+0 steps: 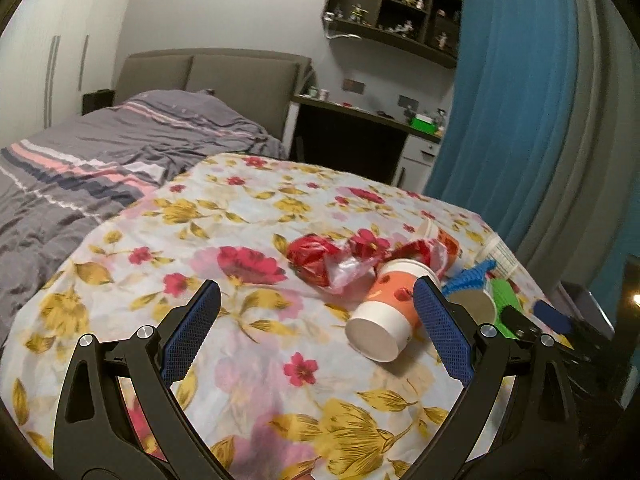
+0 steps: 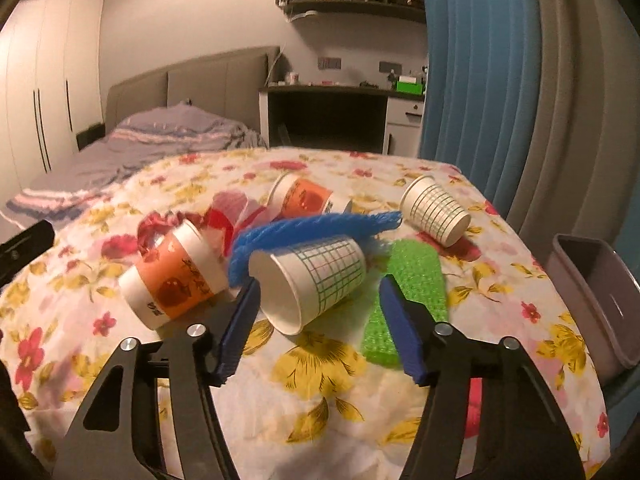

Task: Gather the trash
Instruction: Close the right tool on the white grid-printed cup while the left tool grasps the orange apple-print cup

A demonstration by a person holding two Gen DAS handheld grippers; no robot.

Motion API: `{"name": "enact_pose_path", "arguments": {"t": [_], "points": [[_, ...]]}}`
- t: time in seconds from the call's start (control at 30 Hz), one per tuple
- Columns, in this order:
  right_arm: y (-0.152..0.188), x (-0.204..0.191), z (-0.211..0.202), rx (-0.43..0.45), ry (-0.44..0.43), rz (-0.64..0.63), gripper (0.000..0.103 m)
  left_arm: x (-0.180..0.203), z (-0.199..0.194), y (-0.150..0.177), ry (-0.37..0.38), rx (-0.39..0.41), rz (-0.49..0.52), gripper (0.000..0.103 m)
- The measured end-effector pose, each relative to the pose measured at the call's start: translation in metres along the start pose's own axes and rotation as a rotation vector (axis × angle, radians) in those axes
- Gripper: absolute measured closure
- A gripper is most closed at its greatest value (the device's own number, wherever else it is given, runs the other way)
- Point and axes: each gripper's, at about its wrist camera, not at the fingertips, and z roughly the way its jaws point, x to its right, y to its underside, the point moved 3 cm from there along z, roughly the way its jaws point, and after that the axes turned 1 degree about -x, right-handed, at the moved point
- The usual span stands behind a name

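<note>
Room: a bedroom with a grey bed (image 1: pixel 120 148), a blue curtain (image 1: pixel 516 100), a desk (image 2: pixel 340 94) and a shelf of small toys (image 1: pixel 396 12).
Table: it has a cloth with red and yellow flowers (image 1: pixel 248 216), and the trash lies on it.
Trash pile: an orange paper cup (image 1: pixel 386 312) lies on its side, next to a crumpled red and clear wrapper (image 1: pixel 324 264).
More cups: a white cup with green lines (image 2: pixel 310 282) lies on its side. A blue net (image 2: pixel 316 230) touches it from behind. A second lined cup (image 2: pixel 436 210) and a second orange cup (image 2: pixel 304 200) lie farther back.
Green thing: a bumpy green sheet (image 2: pixel 416 276) lies flat, just beside the near lined cup.
Bin: a grey bin (image 2: pixel 600 300) stands at the right edge of the table.
Left gripper (image 1: pixel 316 298): fingers wide apart, holding nothing; the near orange cup is close to its right finger.
Right gripper (image 2: pixel 320 294): fingers wide apart, holding nothing; the near lined cup lies between the tips.
</note>
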Motion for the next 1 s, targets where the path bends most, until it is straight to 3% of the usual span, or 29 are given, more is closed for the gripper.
{"name": "enact_pose_path", "arguments": {"t": [0.1, 0.27, 0.33, 0.5, 0.9, 1.0], "points": [[0.001, -0.005, 0.013, -0.035, 0.014, -0.023, 0.051, 0.004, 0.009, 0.003, 0.039, -0.026, 0.016, 0.008], [0.001, -0.009, 0.028, -0.079, 0.024, -0.033, 0.071, 0.009, 0.024, 0.008, 0.089, -0.072, 0.018, 0.008], [0.001, -0.008, 0.031, -0.09, 0.026, -0.039, 0.083, 0.01, 0.029, 0.008, 0.104, -0.085, 0.016, 0.008], [0.003, -0.006, 0.029, -0.093, 0.02, -0.044, 0.097, 0.017, 0.041, 0.014, 0.135, -0.135, 0.032, 0.008], [0.02, 0.022, -0.026, -0.027, -0.039, 0.006, 0.099, 0.034, 0.07, 0.018, 0.199, -0.212, 0.061, 0.008], [0.021, 0.03, -0.039, -0.006, -0.046, 0.03, 0.099, 0.038, 0.084, 0.021, 0.222, -0.281, 0.068, 0.008]]}}
